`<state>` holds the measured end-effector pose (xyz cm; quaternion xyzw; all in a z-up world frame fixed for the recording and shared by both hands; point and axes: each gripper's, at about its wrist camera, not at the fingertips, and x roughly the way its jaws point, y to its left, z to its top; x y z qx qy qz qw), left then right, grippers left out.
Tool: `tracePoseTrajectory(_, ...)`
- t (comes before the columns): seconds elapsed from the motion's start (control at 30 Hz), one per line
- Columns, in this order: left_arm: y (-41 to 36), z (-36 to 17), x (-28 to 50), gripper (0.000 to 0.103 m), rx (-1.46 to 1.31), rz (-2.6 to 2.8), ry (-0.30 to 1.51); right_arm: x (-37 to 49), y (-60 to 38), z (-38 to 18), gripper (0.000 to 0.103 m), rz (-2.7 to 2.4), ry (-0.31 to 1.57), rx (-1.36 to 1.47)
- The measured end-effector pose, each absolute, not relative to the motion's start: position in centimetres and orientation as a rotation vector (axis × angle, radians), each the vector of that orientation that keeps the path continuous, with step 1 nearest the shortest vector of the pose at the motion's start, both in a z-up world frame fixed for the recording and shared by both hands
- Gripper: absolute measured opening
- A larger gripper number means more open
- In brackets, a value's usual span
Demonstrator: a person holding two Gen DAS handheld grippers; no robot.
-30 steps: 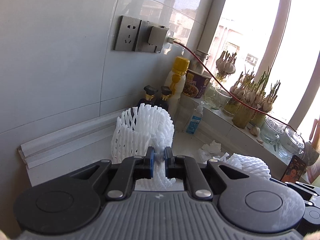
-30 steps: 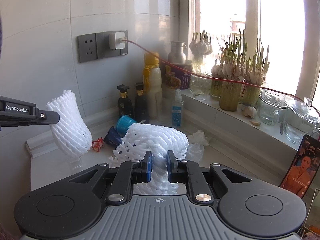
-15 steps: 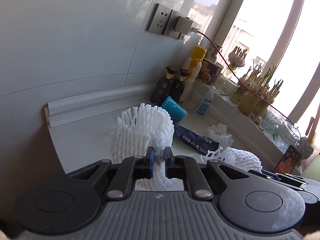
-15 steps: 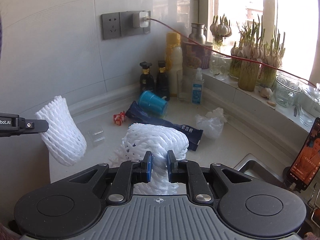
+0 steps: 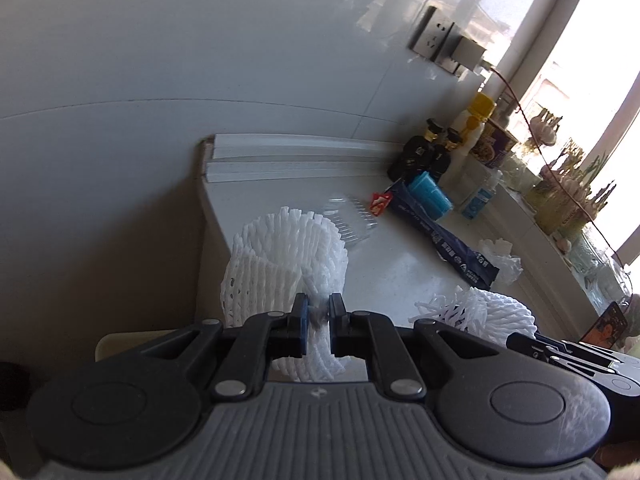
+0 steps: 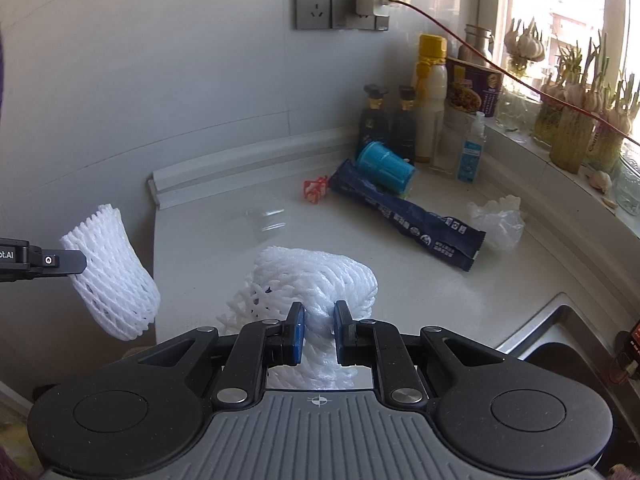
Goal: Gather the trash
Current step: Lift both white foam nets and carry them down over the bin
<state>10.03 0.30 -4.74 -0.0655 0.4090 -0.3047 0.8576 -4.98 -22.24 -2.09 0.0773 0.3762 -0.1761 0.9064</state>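
Note:
My left gripper (image 5: 318, 314) is shut on a white foam fruit net (image 5: 280, 256), held in the air over the left end of the counter. My right gripper (image 6: 319, 326) is shut on a second white foam net (image 6: 316, 276), carried above the counter. The right wrist view also shows the left gripper (image 6: 76, 261) at the far left with its net (image 6: 114, 280) hanging past the counter's end. On the counter lie a dark blue wrapper (image 6: 404, 216), a blue cup (image 6: 384, 166) on its side, a small red wrapper (image 6: 314, 190), a clear plastic piece (image 6: 266, 220) and a crumpled clear bag (image 6: 498, 220).
Two dark bottles (image 6: 390, 122), a yellow-capped bottle (image 6: 430, 96), a noodle cup (image 6: 474, 88) and a sanitizer bottle (image 6: 470, 152) stand at the back corner. Sprouting garlic jars (image 6: 568, 132) line the sill. A red cable (image 6: 500, 68) runs from the wall socket. A sink (image 6: 560, 336) lies at right.
Both grippers have drawn back and to the left from the window corner, each still carrying its foam net. The left one now hangs at the counter's left end and has rolled.

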Motion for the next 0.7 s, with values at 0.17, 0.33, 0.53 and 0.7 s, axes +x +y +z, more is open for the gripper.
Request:
tracePoseTrajectory(0.17, 2.9, -5.8, 10.2, 0.009, -0.156, -0.576, 0.878, -4.2, -20.5, -2.6, 0.014, -0.315, 0.793, 0.139)
tracePoseTrajectory(0.33, 5.6, -7.4, 10.6, 0.009, -0.172, -0.504, 0.906, -3.2, -18.3, -3.4, 0.014, -0.252, 0.799, 0.137)
tracePoseTrajectory(0.53, 8.6, -9.7, 10.9, 0.009, -0.197, -0.412, 0.947, -1.8, -14.7, -5.0, 0.014, -0.154, 0.839, 0.101)
tracePoseTrajectory(0.7, 10.7, -11.7, 11.2, 0.009, -0.209, -0.359, 0.99, -0.9, -11.0, -5.9, 0.014, -0.054, 0.842, -0.002)
